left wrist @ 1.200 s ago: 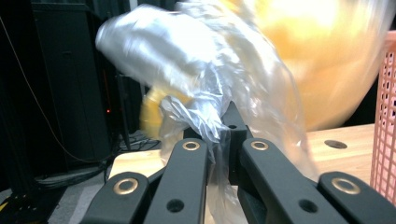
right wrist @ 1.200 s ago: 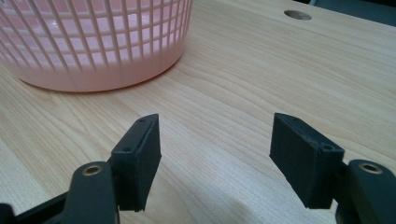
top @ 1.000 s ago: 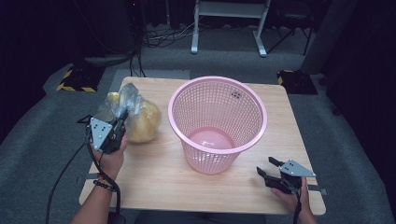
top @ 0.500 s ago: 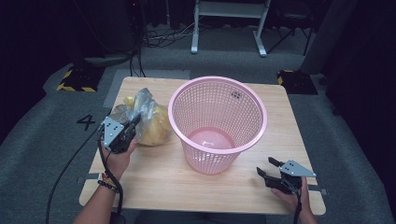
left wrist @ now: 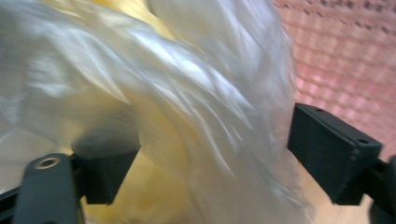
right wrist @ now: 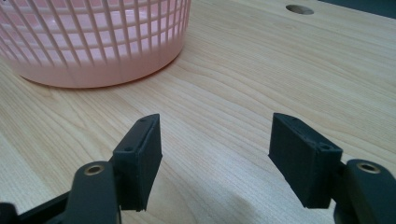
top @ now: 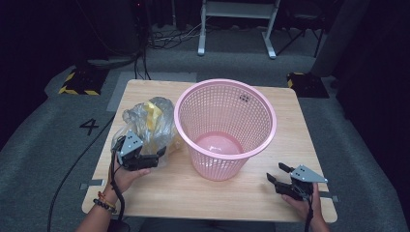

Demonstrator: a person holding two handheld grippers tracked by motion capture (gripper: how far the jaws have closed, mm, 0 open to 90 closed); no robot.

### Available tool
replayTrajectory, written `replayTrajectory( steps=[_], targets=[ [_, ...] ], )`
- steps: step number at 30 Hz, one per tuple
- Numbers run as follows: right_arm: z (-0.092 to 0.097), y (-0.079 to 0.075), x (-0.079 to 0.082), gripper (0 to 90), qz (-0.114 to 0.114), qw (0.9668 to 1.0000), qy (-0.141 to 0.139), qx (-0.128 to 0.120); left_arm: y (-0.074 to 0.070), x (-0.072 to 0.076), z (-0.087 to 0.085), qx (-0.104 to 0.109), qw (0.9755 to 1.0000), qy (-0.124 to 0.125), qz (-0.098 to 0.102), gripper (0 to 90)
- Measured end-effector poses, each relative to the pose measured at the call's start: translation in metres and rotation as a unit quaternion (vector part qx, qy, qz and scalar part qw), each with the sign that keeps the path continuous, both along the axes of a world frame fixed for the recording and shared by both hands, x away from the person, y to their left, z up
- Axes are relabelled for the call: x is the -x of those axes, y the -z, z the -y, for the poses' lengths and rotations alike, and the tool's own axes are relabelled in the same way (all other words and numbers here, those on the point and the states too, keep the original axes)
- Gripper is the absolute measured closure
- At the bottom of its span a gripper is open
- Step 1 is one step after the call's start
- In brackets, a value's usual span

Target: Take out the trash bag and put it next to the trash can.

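High view showed the left gripper (top: 157, 155) at the bag (top: 145, 121), left of the basket (top: 225, 125); its jaws, blurry, seemed apart around plastic.

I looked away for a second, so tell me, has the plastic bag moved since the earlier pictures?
Yes. The plastic bag has slid toward the pink basket and now sits against its side, with the left gripper open around its near end.
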State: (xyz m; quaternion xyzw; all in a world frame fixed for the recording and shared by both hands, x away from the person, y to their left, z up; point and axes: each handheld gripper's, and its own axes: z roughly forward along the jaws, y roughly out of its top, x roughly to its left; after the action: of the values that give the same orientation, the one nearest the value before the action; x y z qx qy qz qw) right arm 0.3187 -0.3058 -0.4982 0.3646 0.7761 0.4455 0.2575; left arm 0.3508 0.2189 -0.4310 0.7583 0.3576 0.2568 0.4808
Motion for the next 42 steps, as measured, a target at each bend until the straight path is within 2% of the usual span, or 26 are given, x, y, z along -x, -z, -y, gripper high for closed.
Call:
replayTrajectory(
  steps=[2,3,6,9,12,14,16,17,20,24,26,30,31,33,37,42],
  targets=[
    [0.0,0.0,0.0,34.6,0.0,1.0,-0.002,0.002,0.002,0.01,0.004,-0.023,0.9997,0.002,-0.003,15.8],
    [0.0,0.0,0.0,34.6,0.0,1.0,-0.001,0.003,0.003,0.015,0.005,-0.032,0.9994,0.012,-0.006,15.8],
    [-0.001,-0.001,-0.001,34.6,-0.001,1.0,0.001,0.002,0.004,0.031,0.007,-0.041,0.9981,0.044,-0.014,15.8],
    [-0.001,-0.001,-0.001,34.6,-0.001,1.0,0.0,0.003,0.008,0.046,0.011,-0.054,0.9956,0.075,-0.018,16.7],
    [0.001,-0.001,0.0,34.6,-0.002,1.0,0.002,0.004,0.019,0.055,0.018,-0.073,0.9922,0.094,-0.037,16.7],
    [0.003,0.0,0.001,34.5,-0.006,0.9999,0.005,0.006,0.028,0.056,0.024,-0.097,0.9896,0.096,-0.046,16.5],
    [0.005,0.0,0.003,34.2,-0.012,0.9999,0.007,0.01,0.036,0.054,0.027,-0.099,0.9864,0.111,-0.07,16.8],
    [0.006,0.0,0.005,34.2,-0.014,0.9998,0.006,0.012,0.04,0.052,0.029,-0.106,0.9843,0.115,-0.082,16.8],
    [0.007,0.001,0.009,32.6,-0.029,0.9992,0.013,0.026,0.05,0.049,0.034,-0.126,0.9784,0.128,-0.102,17.8],
    [0.008,0.002,0.015,32.2,-0.048,0.998,0.009,0.042,0.059,0.043,0.035,-0.136,0.9755,0.121,-0.123,18.6],
    [0.008,0.002,0.017,32.0,-0.055,0.9974,0.009,0.046,0.062,0.039,0.033,-0.138,0.9747,0.112,-0.135,20.0],
    [0.007,0.004,0.022,31.2,-0.07,0.9961,0.007,0.054,0.068,0.033,0.027,-0.118,0.9744,0.106,-0.159,22.5],
    [0.006,0.004,0.023,31.0,-0.073,0.9959,0.004,0.054,0.068,0.033,0.025,-0.113,0.9748,0.108,-0.16,22.5],
    [0.006,0.004,0.025,29.7,-0.082,0.9948,0.006,0.06,0.068,0.034,0.023,-0.117,0.9755,0.103,-0.155,22.8],
    [0.007,0.005,0.028,28.0,-0.091,0.9943,0.006,0.054,0.072,0.035,0.02,-0.103,0.9787,0.105,-0.143,22.1],
    [0.008,0.005,0.026,25.8,-0.104,0.9934,0.012,0.047,0.072,0.035,0.019,-0.104,0.9787,0.108,-0.141,22.1]
  ],
)
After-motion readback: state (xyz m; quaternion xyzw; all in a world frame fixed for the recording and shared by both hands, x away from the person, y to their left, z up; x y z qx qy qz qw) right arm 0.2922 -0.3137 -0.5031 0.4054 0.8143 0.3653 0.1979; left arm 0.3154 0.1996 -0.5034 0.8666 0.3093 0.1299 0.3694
